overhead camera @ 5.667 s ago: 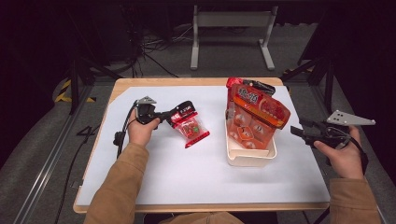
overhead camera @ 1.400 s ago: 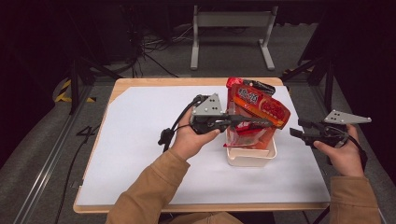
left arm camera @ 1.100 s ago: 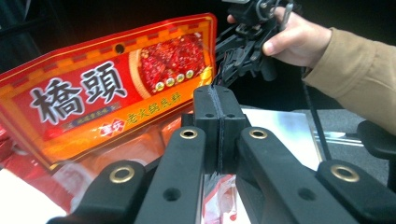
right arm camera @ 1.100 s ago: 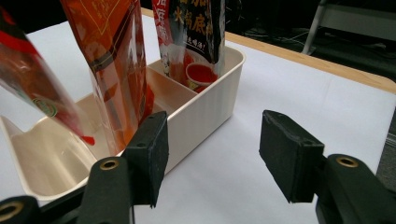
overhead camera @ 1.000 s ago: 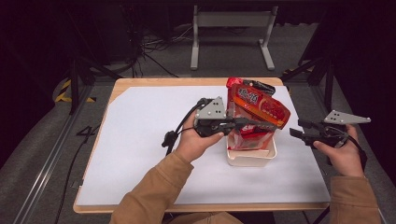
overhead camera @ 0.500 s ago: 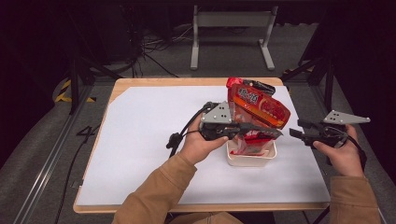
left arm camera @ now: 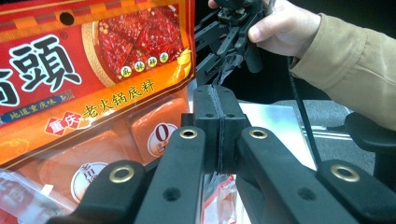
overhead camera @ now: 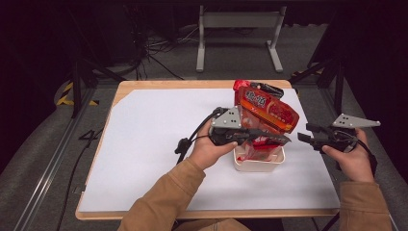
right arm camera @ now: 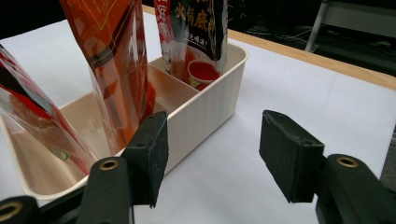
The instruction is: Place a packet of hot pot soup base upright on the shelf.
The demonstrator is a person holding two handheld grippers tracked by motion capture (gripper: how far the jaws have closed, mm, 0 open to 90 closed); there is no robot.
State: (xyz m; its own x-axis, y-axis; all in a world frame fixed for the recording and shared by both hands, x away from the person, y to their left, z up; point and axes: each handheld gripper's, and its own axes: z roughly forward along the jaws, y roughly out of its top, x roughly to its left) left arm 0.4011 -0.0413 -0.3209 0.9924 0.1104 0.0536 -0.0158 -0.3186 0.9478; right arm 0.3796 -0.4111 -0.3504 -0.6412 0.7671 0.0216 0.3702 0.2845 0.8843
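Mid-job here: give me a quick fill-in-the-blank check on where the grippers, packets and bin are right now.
1. The red packets stand in a cream-coloured ____.
2. The right gripper has its jaws ____.
3. The left gripper has its jaws pressed ____.
4. The bin rests on a ____ sheet covering the table.

Missing words: bin; open; together; white

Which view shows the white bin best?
The right gripper view: the bin sits close, showing its ribbed wall, inner divider and the packets standing in it. The high view shows its near wall below the left gripper. In the left gripper view I cannot make it out.
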